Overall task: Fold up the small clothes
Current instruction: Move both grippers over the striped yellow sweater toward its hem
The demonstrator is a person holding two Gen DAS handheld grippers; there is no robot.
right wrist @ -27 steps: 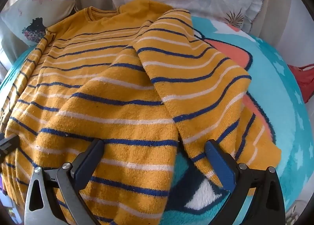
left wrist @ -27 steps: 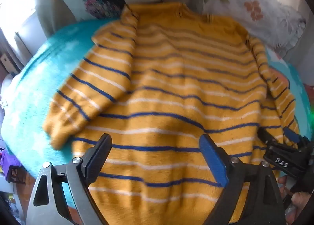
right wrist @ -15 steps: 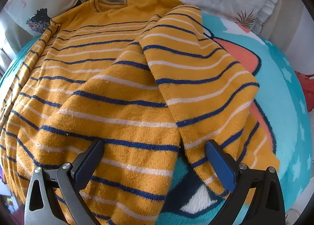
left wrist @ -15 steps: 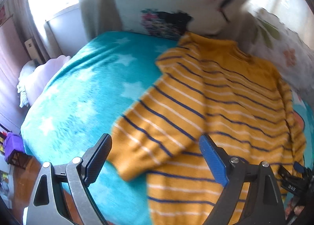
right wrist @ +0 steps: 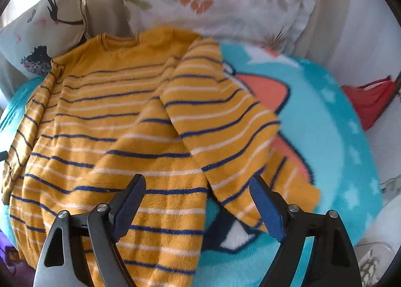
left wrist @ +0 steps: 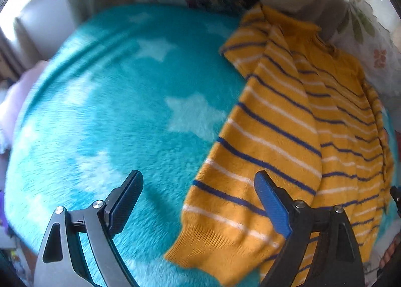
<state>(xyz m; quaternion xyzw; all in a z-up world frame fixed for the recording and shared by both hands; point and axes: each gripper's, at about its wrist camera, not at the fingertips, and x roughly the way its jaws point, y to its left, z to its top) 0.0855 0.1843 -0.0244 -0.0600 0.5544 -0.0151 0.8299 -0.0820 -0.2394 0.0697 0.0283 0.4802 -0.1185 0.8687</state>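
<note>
Left gripper (left wrist: pixel 199 205) jaws spread wide, gripping nothing, hovering over the teal star blanket (left wrist: pixel 105 116); its right finger overlaps the cuff end of the near sleeve (left wrist: pixel 225 232), contact unclear. Right gripper (right wrist: pixel 196 208) also wide apart and empty, above the lower body of the sweater (right wrist: pixel 120 141), touching or not can't be told.

The yellow sweater with navy and white stripes lies flat on the blanket, collar away from the cameras, both sleeves lying along or partly over the body. In the left wrist view the hem is cut off behind the gripper frame and the far edge is squeezed by the lens. In the right wrist view the other sleeve (right wrist: pixel 225 126) runs diagonally, cuff blurred, covering part of an orange and dark print on the blanket (right wrist: pixel 265 86).

Beyond the collar: a floral pillow (right wrist: pixel 220 9) and a printed cushion (right wrist: pixel 42 34), blurry. Red item (right wrist: pixel 371 99) at right edge, unidentifiable
</note>
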